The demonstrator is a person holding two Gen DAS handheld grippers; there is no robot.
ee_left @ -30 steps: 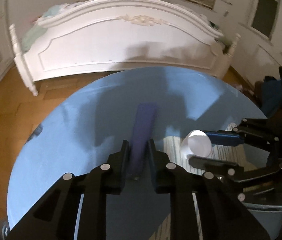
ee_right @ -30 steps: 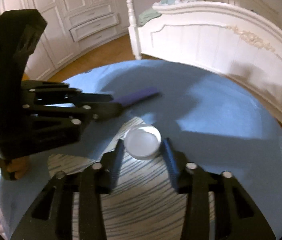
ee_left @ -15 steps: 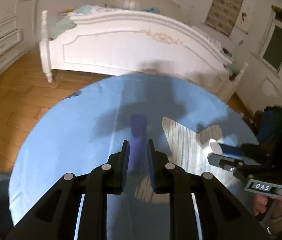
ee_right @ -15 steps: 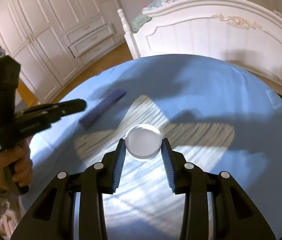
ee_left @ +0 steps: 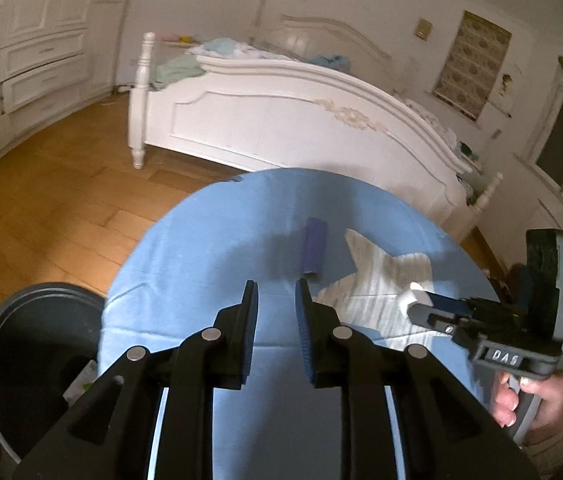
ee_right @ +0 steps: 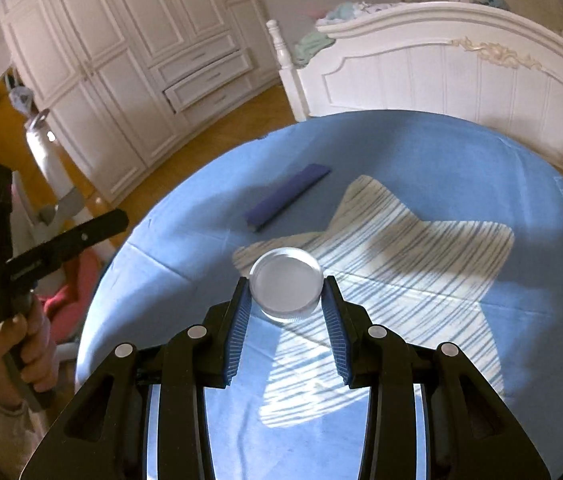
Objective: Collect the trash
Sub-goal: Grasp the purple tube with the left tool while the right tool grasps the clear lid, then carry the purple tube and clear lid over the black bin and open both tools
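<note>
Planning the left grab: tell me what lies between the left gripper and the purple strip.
Left wrist view: only bare blue tablecloth between the left gripper and the purple strip.

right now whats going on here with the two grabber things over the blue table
A person is clearing trash off a round table covered in blue cloth, one tool in each hand. The right tool is shut on a round clear plastic lid, held above the cloth. The left tool is open and holds nothing; the flat dark purple strip lies on the cloth just ahead of it. A dark grey round bin stands on the floor beside the table, on the left.
</note>
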